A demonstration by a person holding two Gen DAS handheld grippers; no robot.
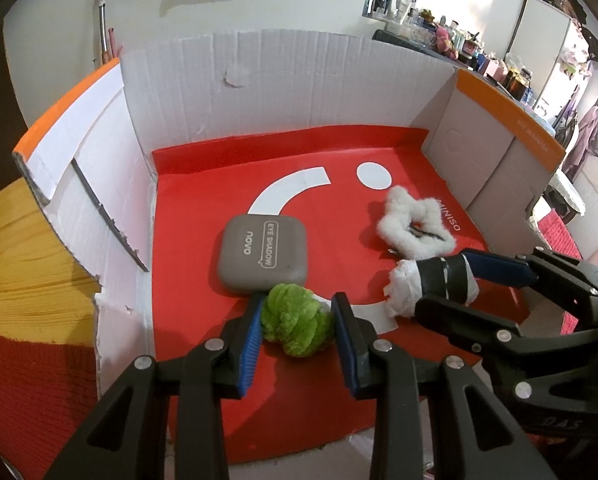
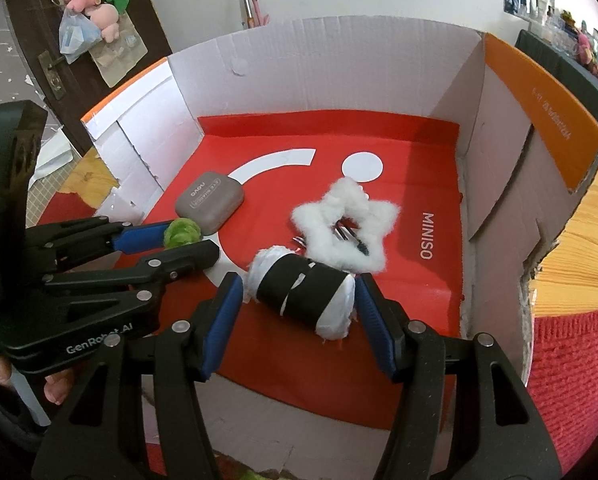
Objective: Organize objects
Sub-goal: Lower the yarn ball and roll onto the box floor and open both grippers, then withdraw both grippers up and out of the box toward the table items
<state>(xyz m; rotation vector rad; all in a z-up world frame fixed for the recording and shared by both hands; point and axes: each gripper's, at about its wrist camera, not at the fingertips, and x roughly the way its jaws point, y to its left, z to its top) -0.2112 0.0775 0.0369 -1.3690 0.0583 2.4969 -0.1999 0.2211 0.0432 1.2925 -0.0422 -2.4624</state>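
The left gripper (image 1: 299, 316) pinches a green fuzzy scrunchie (image 1: 297, 322), its blue ribbed pads pressed into the pile on both sides so the soft loop bunches up between them. The right gripper (image 2: 299, 300) grips a black-and-white cloth roll (image 2: 305, 296) across its length, one pad at each frayed white end; the roll sits slightly tilted, and I cannot tell whether it rests on the box floor or hangs just above it. Both claws point steeply down into the cardboard box (image 1: 259, 80), which suggests each item is either just being set down or just being lifted; the pictures alone do not settle which.

Taking the grey eyeshadow case (image 1: 263, 258) as landmark: the scrunchie touches its near edge, the roll lies well to its right, and the white fluffy star-shaped hair clip (image 2: 347, 228) lies to its right and just beyond the roll, its dark metal clip showing through the hole in the middle. The case is a smooth, rounded square shell, lying flat on the glossy red Miniso bag (image 2: 427, 236) that lines the floor. Beyond the case rise the box's white corrugated walls, edged in orange on the side flaps.
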